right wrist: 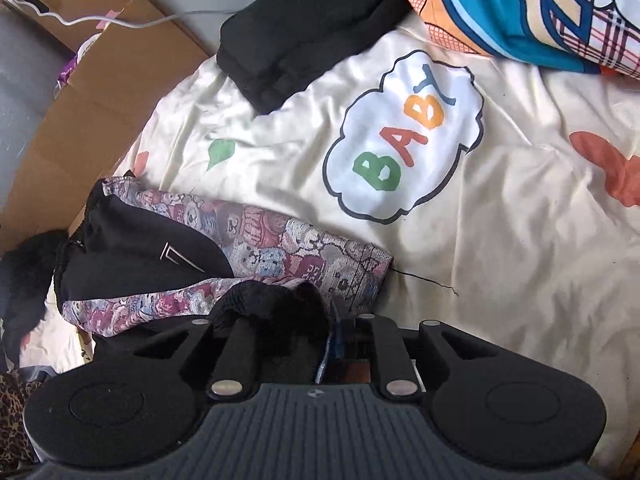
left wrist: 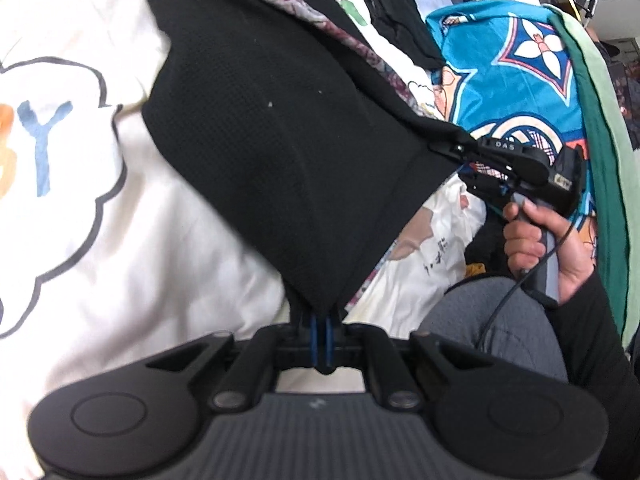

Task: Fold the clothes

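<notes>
Black mesh shorts point(left wrist: 280, 140) with bear-print panels stretch between my two grippers over a cream bedsheet point(left wrist: 120, 260). My left gripper point(left wrist: 322, 316) is shut on one corner of the hem, its blue pads pinched together on the cloth. My right gripper point(left wrist: 464, 164), held by a hand point(left wrist: 532, 248), is at the hem's other corner with its jaws slightly apart. In the right wrist view the shorts point(right wrist: 160, 264) lie on the sheet, and black cloth is bunched loosely over one finger of the right gripper point(right wrist: 336, 336), with a gap beside the blue pad.
A folded black garment point(right wrist: 304, 40) lies at the far side of the sheet point(right wrist: 480, 240). A blue cartoon blanket point(right wrist: 520, 12) lies beyond the sheet. Cardboard point(right wrist: 100, 100) lines the bed's left edge, with dark clothes point(right wrist: 28, 272) heaped there. A person's grey-trousered knee point(left wrist: 492, 320) is close by.
</notes>
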`<state>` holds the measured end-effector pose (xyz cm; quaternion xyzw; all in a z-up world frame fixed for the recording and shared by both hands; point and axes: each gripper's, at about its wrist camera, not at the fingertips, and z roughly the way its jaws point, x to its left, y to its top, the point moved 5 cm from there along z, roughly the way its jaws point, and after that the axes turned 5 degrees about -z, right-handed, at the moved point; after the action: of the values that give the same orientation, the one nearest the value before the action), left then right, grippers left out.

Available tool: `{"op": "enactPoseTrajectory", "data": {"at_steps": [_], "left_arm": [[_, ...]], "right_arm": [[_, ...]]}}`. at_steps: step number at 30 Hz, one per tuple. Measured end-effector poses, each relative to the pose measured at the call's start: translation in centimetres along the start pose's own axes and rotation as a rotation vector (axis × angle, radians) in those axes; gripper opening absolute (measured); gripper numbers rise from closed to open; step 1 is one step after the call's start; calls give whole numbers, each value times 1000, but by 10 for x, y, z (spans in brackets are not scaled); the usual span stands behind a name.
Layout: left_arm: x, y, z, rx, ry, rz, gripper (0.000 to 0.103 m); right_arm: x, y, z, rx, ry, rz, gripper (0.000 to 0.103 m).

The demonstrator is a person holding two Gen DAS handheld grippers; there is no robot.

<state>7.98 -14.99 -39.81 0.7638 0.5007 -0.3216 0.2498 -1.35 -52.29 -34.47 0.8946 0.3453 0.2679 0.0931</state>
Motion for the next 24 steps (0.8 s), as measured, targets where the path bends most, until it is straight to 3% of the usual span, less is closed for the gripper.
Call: {"op": "enactPoseTrajectory", "data": {"at_steps": [4, 8, 10, 12, 15, 18, 24], "left_arm": [[-1, 1, 2, -9, -1, -2, 6], [-4, 4, -1, -25, -19, -5, 15], [-3, 7, -3, -30, -36, -17, 26], [-2, 8, -3, -35, -47, -28, 28], [-1, 8, 2, -30, -41, -33, 27], [1, 6, 10, -19, -10, -48, 10], [-3, 3, 11, -21, 30, -3, 4]], "right_arm": [[-7, 2, -3, -15, -18, 22, 32], [-16, 3, -8, -30, -27, 51, 32], [-19, 4, -10, -39, -20, 60, 32], [-18, 5, -8, -39, -18, 52, 29], [-18, 6, -2, -42, -20, 55, 6], [-24, 6, 4, -41, -36, 92, 3], [-35, 4, 21, -13, -53, 154, 4]]}}
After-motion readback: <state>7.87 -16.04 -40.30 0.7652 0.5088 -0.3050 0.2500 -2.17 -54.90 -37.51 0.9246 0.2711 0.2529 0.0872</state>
